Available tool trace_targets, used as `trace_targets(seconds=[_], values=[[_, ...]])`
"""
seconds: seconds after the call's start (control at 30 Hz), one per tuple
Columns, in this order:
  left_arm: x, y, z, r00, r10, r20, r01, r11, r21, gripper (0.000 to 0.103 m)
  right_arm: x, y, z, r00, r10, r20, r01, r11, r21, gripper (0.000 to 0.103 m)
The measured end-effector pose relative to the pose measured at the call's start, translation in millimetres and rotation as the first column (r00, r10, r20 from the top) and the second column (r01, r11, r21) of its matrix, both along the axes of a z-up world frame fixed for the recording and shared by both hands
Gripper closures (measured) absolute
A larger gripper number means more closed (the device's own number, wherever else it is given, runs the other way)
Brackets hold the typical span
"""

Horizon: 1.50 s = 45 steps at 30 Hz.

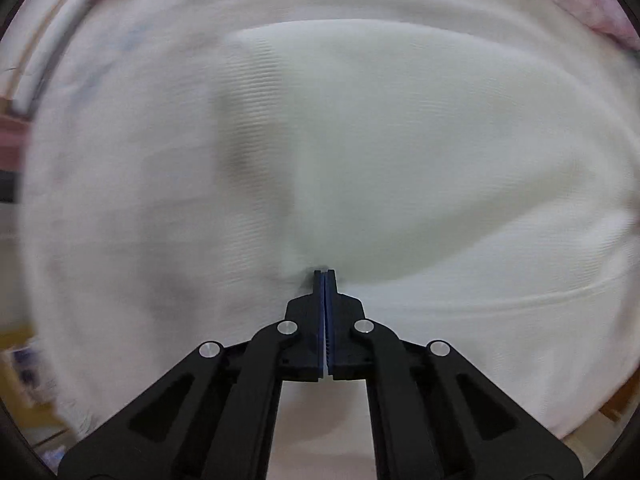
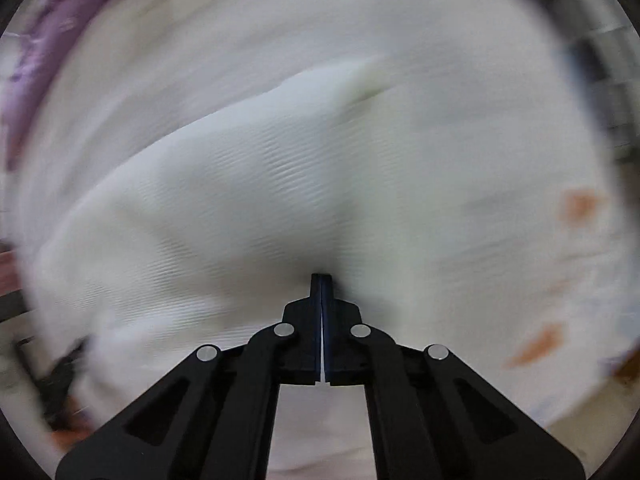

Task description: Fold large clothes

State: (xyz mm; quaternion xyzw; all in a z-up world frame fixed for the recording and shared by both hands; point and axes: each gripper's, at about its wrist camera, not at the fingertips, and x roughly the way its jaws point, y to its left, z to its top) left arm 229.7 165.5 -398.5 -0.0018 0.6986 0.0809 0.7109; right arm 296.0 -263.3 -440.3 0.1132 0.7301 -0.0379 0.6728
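A large white ribbed garment [image 1: 380,140] fills the left wrist view and is blurred. My left gripper [image 1: 324,273] is shut on a pinch of this white garment, which fans out from the fingertips. In the right wrist view the same white garment [image 2: 248,184] fills the frame, also blurred. My right gripper [image 2: 321,277] is shut on a pinch of it, with a fold running up and to the right from the tips. Faint orange marks [image 2: 580,204] show on the cloth at the right.
Pink fabric [image 1: 600,8] shows at the top right of the left wrist view. Purple patterned fabric [image 2: 36,64] lies at the upper left of the right wrist view. A dark blurred object [image 2: 60,380] sits at the lower left there.
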Motion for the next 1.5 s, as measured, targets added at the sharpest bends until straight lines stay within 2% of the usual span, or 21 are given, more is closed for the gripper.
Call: trace_targets(seconds=[0.07,0.17,0.3,0.4,0.5,0.6,0.63,0.7,0.73,0.8,0.83,0.93,0.97,1.0,1.07,1.13,1.17,1.2,1.27,1.37,1.5], values=[[-2.3,18.3,7.1,0.998,0.064,0.001,-0.064,0.998,0.012,0.101,-1.8,-15.7,-1.1,0.999,-0.031,-0.022,0.03,0.999,-0.028,0.097],[6.9,24.7,18.8,0.998,0.05,0.032,-0.052,0.996,0.068,0.101,-0.5,-17.0,5.4,0.998,-0.055,-0.025,0.055,0.998,-0.003,0.097],[28.7,16.9,33.4,0.992,0.052,0.118,-0.058,0.997,0.046,0.1,19.3,26.2,44.2,0.993,0.002,0.118,-0.009,0.998,0.059,0.097],[48.2,-8.2,43.3,0.983,0.039,0.179,-0.041,0.999,0.01,0.1,41.0,73.8,63.5,0.978,0.007,0.21,-0.045,0.983,0.177,0.097],[76.9,-33.8,39.0,0.976,0.042,0.214,-0.035,0.999,-0.036,0.1,50.2,133.6,58.3,0.965,0.089,0.248,-0.135,0.975,0.176,0.097],[92.6,-50.0,31.6,0.973,0.034,0.227,-0.017,0.997,-0.076,0.1,52.8,163.2,39.0,0.952,0.146,0.269,-0.203,0.959,0.198,0.097],[96.1,-54.2,26.3,0.973,0.03,0.228,-0.013,0.997,-0.078,0.1,60.5,176.9,33.7,0.946,0.168,0.278,-0.228,0.953,0.2,0.097],[101.4,-54.0,3.3,0.982,0.011,0.19,-0.009,1.0,-0.013,0.101,62.9,200.1,15.7,0.928,0.245,0.281,-0.295,0.943,0.153,0.097],[101.3,-49.8,-5.5,0.984,0.005,0.178,-0.006,1.0,0.006,0.101,62.8,193.5,4.1,0.923,0.29,0.253,-0.323,0.941,0.1,0.103],[94.3,-35.1,-10.3,0.98,0.009,0.199,-0.005,1.0,-0.02,0.101,50.9,176.1,-3.1,0.924,0.323,0.204,-0.339,0.939,0.048,0.103],[89.7,-26.6,-11.2,0.982,0.003,0.189,-0.002,1.0,-0.005,0.101,50.1,157.0,-6.7,0.935,0.31,0.172,-0.32,0.947,0.031,0.103],[70.4,4.7,-8.2,0.985,0.002,0.172,-0.005,1.0,0.019,0.101,45.7,103.7,4.4,0.947,0.254,0.197,-0.269,0.961,0.056,0.103],[63.0,18.8,-9.3,0.988,0.02,0.152,-0.024,0.999,0.023,0.101,44.4,85.3,8.0,0.955,0.23,0.188,-0.239,0.971,0.025,0.103],[58.4,25.7,-10.7,0.99,0.022,0.139,-0.029,0.998,0.047,0.101,43.8,67.4,11.1,0.959,0.236,0.159,-0.217,0.968,-0.13,0.103],[48.1,42.6,-15.6,0.998,0.027,0.051,-0.039,0.969,0.245,0.1,43.0,33.2,16.8,0.971,0.189,0.148,-0.16,0.969,-0.19,0.101],[39.5,56.5,-7.6,0.994,0.088,0.067,-0.098,0.98,0.175,0.1,40.1,-4.7,22.9,0.99,0.036,0.136,-0.024,0.996,-0.09,0.097],[36.5,59.4,-0.4,0.99,0.109,0.087,-0.121,0.983,0.135,0.1,39.4,-12.2,25.2,0.991,0.007,0.134,0.002,0.998,-0.068,0.097],[34.8,56.2,10.3,0.988,0.101,0.113,-0.118,0.982,0.145,0.1,38.3,-16.3,29.8,0.991,-0.002,0.135,0.012,0.997,-0.073,0.097],[37.7,45.6,25.6,0.985,0.078,0.154,-0.101,0.984,0.146,0.1,39.9,-7.2,38.0,0.989,0.04,0.141,-0.027,0.996,-0.087,0.097],[40.8,29.0,34.9,0.979,0.077,0.191,-0.088,0.995,0.047,0.1,42.7,13.4,43.1,0.988,0.059,0.14,-0.055,0.998,-0.037,0.097],[42.5,11.8,-6.5,0.995,0.064,0.078,-0.066,0.998,0.023,0.101,44.9,49.7,1.6,0.991,0.135,0.009,-0.134,0.988,-0.08,0.098]])
